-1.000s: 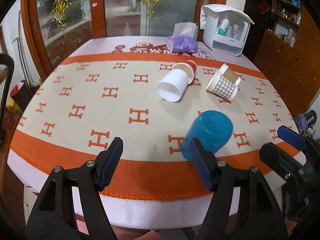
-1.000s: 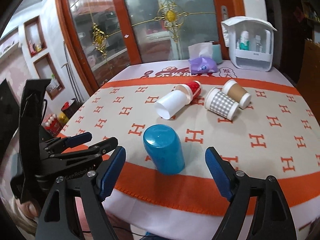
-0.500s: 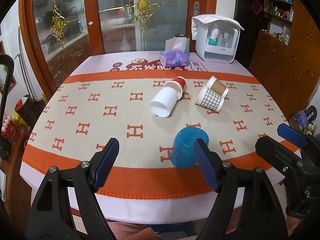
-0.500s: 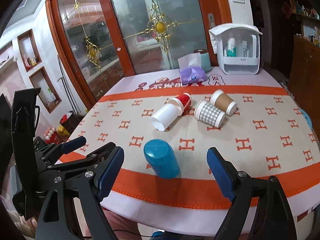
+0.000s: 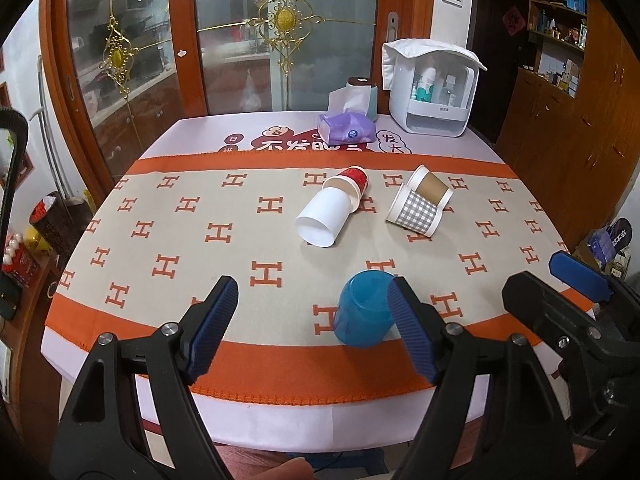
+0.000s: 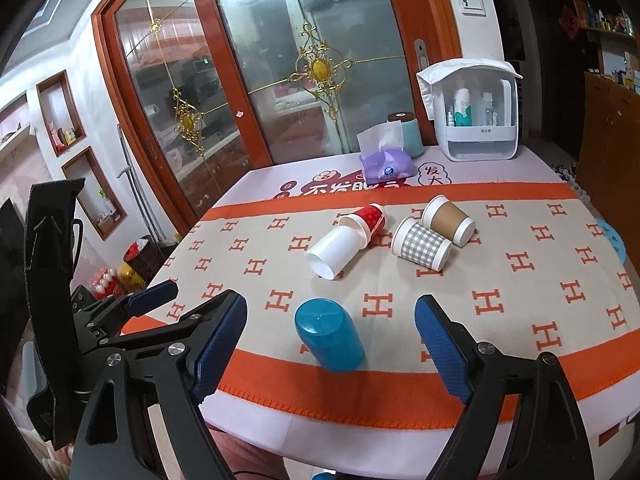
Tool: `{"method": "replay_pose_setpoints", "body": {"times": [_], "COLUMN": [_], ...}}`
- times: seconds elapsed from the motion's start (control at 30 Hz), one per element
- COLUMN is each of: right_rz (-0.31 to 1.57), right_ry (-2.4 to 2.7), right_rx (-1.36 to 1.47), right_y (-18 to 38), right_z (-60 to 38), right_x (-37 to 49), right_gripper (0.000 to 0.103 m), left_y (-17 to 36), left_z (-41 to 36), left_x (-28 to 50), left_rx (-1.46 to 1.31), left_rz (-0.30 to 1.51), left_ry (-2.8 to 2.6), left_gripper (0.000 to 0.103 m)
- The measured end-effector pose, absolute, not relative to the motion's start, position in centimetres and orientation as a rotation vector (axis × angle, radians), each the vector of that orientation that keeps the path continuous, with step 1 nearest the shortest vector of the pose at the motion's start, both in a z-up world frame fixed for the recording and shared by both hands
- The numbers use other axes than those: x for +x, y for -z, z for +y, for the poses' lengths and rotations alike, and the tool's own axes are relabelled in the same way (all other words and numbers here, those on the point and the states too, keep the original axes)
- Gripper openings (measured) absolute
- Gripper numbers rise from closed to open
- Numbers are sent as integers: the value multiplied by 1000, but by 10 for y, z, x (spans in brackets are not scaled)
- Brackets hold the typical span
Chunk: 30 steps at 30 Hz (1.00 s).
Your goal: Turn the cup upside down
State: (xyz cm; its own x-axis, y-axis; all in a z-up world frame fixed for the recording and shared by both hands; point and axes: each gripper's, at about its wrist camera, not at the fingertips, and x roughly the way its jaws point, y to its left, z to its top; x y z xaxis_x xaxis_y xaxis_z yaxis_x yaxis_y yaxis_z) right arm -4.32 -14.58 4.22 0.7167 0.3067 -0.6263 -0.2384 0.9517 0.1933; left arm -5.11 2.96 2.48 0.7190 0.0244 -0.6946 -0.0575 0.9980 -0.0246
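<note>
A blue plastic cup (image 5: 363,309) stands upside down, base up, on the orange band of the tablecloth near the table's front edge; it also shows in the right wrist view (image 6: 329,340). My left gripper (image 5: 312,330) is open and empty, held back over the front edge, with its right fingertip in front of the cup. My right gripper (image 6: 330,350) is open and empty, back from the cup, which sits between its fingers in view. The right gripper also shows at the right of the left wrist view (image 5: 560,292).
Several paper cups lie on their sides mid-table: a white one (image 5: 326,218) nested with a red one (image 5: 354,180), a checked one (image 5: 416,212) and a brown one (image 5: 434,188). A tissue pack (image 5: 346,130) and a white organiser (image 5: 432,88) stand at the back.
Both grippers have pulled back and up from the table, so the blue cup looks smaller and farther. The cup has stayed upside down in place.
</note>
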Motion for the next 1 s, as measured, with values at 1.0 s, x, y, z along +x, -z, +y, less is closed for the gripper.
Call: {"method": "replay_pose_setpoints", "body": {"times": [1.0], "right_rz": [733], "right_ry": [-296], "right_rx": [108], "right_y": [-33], "right_z": [-142], "right_x": [-32], "right_gripper": [87], "left_y": [-12], "left_z": [37], "left_x": [-42], "left_rx": [-51], "left_rz": [800], "left_ry": [-52], "left_gripper": [75]}}
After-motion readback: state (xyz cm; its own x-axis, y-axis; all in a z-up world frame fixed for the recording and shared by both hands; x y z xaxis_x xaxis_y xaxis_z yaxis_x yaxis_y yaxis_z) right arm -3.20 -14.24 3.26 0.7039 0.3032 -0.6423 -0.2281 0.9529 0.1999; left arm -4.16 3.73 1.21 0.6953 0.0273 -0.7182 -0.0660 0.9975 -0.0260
